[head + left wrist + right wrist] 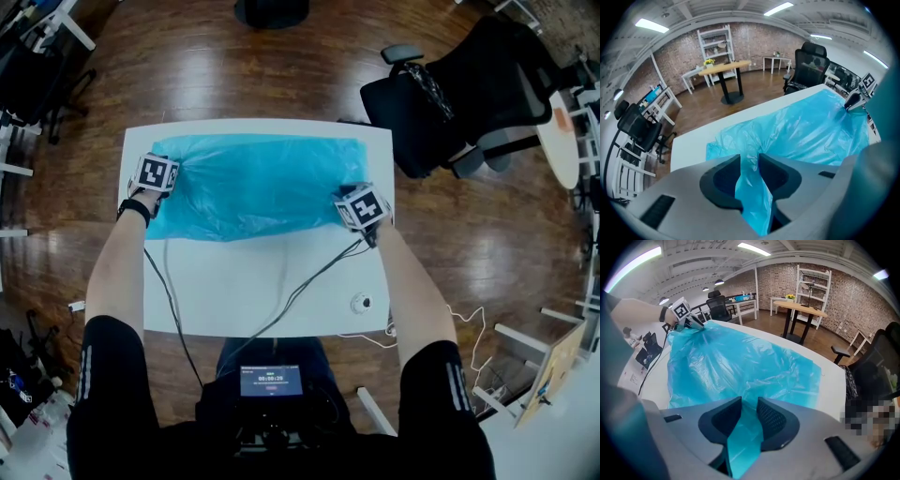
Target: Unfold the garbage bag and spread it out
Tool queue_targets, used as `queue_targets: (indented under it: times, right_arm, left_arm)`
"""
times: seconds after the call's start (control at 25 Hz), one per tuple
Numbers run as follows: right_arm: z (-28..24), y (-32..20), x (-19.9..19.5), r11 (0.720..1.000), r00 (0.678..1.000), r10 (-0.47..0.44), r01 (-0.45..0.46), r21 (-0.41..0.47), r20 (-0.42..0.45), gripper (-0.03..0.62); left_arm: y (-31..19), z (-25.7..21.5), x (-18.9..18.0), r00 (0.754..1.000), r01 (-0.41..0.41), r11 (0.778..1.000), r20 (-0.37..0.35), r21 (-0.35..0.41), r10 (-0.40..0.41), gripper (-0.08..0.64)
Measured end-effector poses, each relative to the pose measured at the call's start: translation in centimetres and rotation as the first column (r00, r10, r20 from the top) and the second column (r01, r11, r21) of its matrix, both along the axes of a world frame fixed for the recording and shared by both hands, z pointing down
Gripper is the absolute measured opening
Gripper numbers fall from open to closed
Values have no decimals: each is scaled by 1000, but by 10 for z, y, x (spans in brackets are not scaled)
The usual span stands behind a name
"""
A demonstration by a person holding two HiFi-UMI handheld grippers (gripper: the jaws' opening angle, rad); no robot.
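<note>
Two grippers, one bag. The left gripper (750, 165) has its pads closed on a bunched fold of the blue garbage bag (253, 187); the right gripper (749, 412) pinches a flatter strip of the same film.

Views compared:
- Only the gripper views show these grips. In the head view the marker cubes cover the jaws.
- Only the head view shows the bag's whole outline, and the black cables (281, 298) running back across the table toward the person.
- The left gripper view also looks along the bag to the other gripper at its far end; the right gripper view does the reverse.

Surface and room: a white table (262, 281) on a glossy wood floor (234, 75), with a small round object (362, 302) near its right front corner. A black office chair (450, 103) stands beyond the right end. Brick wall (745, 35), white shelving (715, 47) and a wood-topped table (724, 68) stand behind.

Bag: opened flat, wrinkled, on the far half of the table. Its long axis runs left to right, edge to edge between the grippers. I cannot tell which end is the mouth.
</note>
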State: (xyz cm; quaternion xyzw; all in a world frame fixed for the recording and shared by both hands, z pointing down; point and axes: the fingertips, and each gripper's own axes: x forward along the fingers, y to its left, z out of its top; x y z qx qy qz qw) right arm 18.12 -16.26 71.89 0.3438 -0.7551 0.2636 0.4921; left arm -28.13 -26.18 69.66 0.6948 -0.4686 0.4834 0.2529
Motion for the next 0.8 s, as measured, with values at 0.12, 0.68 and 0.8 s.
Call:
queue_targets:
  times: [0.12,0.68,0.8]
  right_arm:
    - [-4,0,-2,1000,1000,6,-6,1,5,143]
    - [1,0,3,1000,1000,8,-8,14,-18,144]
    - [0,-1,1,1000,1000,13,-13,23,-10,144]
  left_arm:
    - [-3,-4,3,1000,-8,1000,-6,27,9,114]
    - [-2,-31,11,998,-48,990,-40,133,54,79]
    - [-2,-44,18,996,-75,980,-36,182,83,53]
